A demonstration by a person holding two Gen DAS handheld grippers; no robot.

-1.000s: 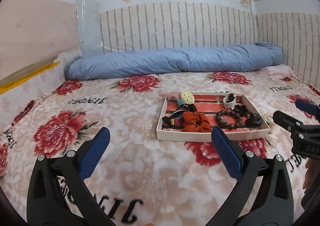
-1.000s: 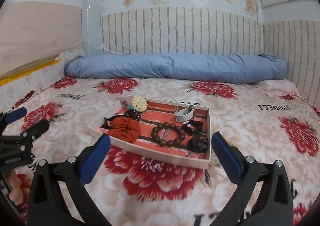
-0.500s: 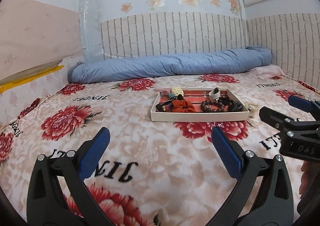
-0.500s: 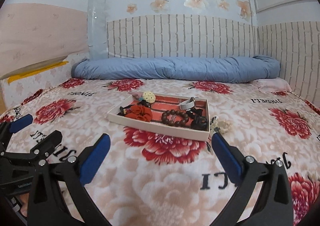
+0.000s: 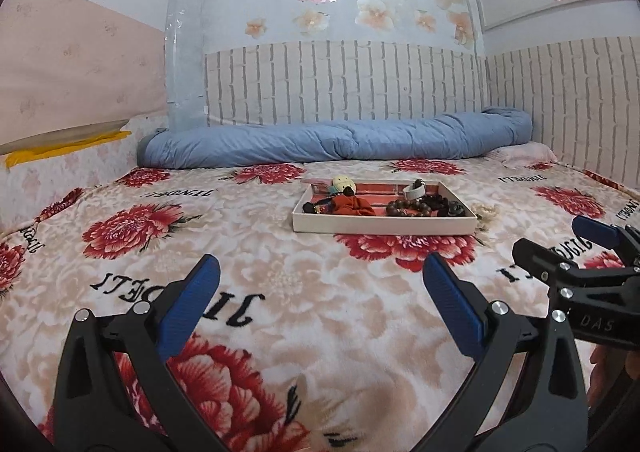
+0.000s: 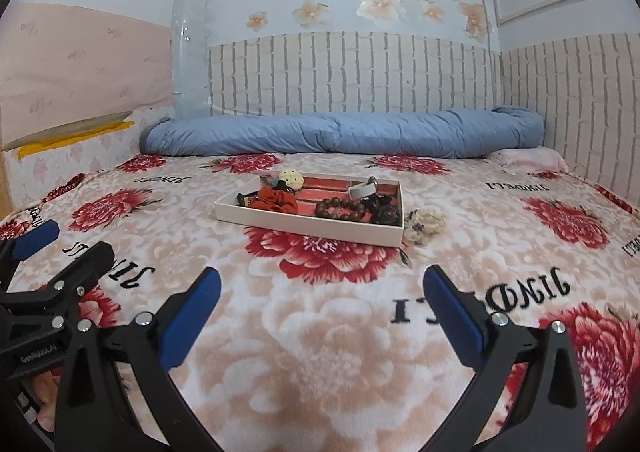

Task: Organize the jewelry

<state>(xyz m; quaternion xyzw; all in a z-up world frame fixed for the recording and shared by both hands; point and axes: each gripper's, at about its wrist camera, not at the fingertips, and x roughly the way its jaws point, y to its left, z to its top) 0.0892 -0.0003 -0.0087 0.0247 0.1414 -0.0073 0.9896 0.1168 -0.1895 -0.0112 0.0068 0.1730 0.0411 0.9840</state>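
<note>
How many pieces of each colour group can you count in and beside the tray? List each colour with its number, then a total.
Orange: 1, the scrunchie
Brown: 1, the bead bracelet
White: 1, the band
Cream: 2, the round clip in the tray, the pale scrunchie beside it
Black: cluster, too tangled to count
Total: 5 countable

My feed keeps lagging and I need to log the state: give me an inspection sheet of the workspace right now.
Surface: floral blanket covering the bed.
Job's things: shallow tray holding an orange scrunchie, brown bead bracelet, white band, dark pieces at its right end; cream beaded piece outside, beside the tray's right corner.
Clutter: nothing seen.
Grippers: left hand-held gripper open, empty; right hand-held gripper open, empty; both short of the tray.
Cables: nothing seen.
Surroundings: rolled blue quilt along a brick-pattern wall.
</note>
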